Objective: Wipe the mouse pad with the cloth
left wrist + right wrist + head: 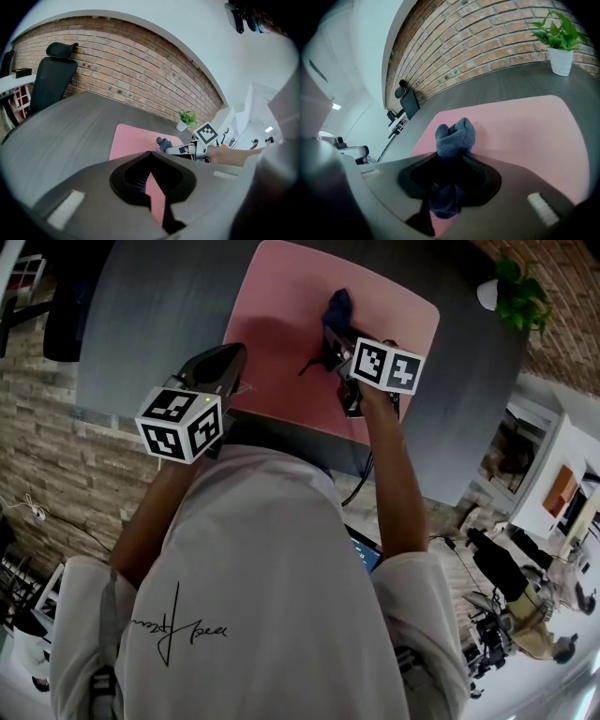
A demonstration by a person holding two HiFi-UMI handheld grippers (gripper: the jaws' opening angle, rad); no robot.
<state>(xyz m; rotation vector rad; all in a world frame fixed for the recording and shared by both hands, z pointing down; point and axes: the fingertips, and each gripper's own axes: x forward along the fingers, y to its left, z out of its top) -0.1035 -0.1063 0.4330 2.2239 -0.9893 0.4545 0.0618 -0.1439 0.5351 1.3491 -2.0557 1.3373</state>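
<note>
My right gripper has its fingers clamped on the cloth, a blue-grey wad. Part of it bulges out past the tips, and part shows dark in the hollow behind them. The wad appears to rest on the pink pad. In the head view it lies at about 12 o'clock from the pad's middle, and the gripper comes in from 6 o'clock.

My left gripper has its fingers together with nothing between them. Only a thin strip of pink pad shows through the slit. In the head view this gripper sits at about 8 o'clock from the pad's middle, tips over the pad's near left edge, well apart from the cloth. I cannot tell whether it touches the pad.

The pad lies flat on the grey worktop, and bare worktop shows beside it at 9, 12 and 3 o'clock. A small plant in a white pot stands on the worktop at 2 o'clock from the pad, clear of it, near the brick wall. In the left gripper view a black chair stands at 10 o'clock, beyond the worktop's edge and in front of that wall.
</note>
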